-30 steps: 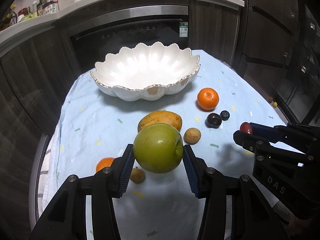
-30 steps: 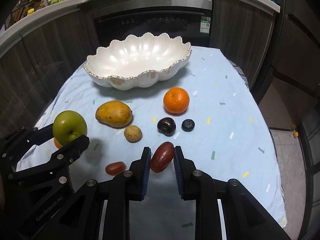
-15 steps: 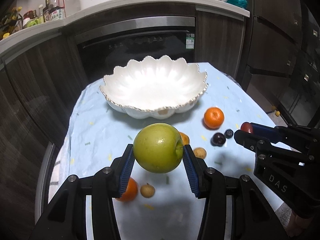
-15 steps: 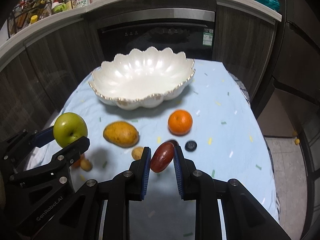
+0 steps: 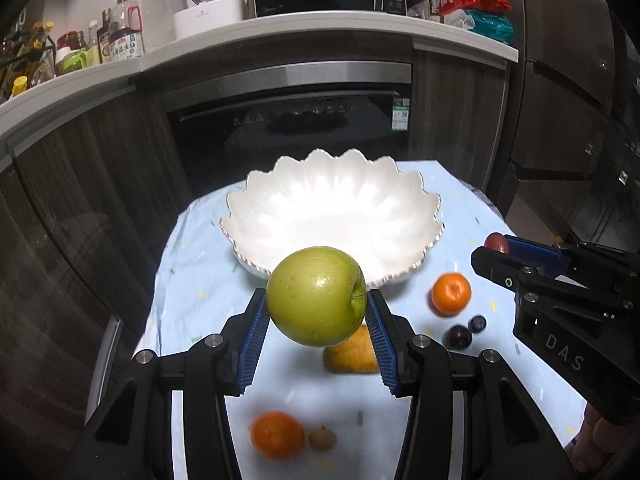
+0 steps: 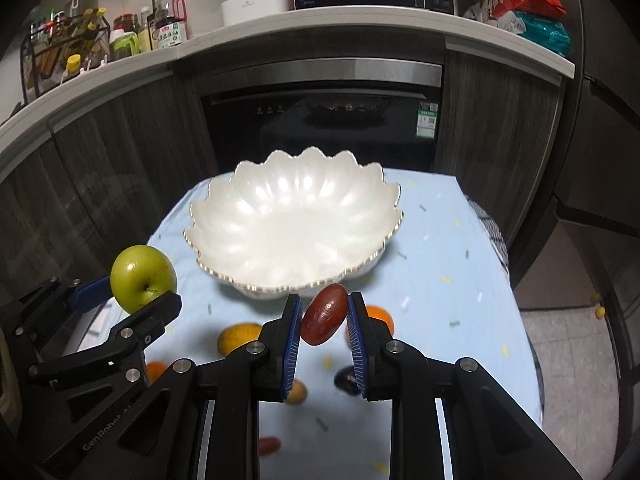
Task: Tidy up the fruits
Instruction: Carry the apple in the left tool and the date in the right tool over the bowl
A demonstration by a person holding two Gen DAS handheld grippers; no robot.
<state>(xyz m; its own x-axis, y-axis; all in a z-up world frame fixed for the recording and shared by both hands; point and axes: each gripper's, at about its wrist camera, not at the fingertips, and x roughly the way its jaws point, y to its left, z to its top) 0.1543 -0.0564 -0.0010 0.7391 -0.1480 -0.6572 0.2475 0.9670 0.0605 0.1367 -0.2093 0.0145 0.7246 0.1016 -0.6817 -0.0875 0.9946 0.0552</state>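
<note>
Fruits in transit, two at once. Left gripper (image 5: 316,316) is clenched on the green apple (image 5: 316,295), stem pointing toward its right-hand pad; apple hangs in the air just short of the bowl's (image 5: 428,216) near rim, covering part of it in the left view. Bowl is white, scalloped and holds nothing visible. Right gripper (image 6: 323,316) is clamped on the reddish-brown oval fruit (image 6: 324,314), long axis tilted up to the right, also just short of the near rim. Bowl lies straight ahead of both sets of jaws; judged about equally near. Coming move likely: carry forward over the rim, then let go. Loose on the blue cloth (image 6: 440,248): oranges, a yellow fruit, dark berries, small brown fruit.
</note>
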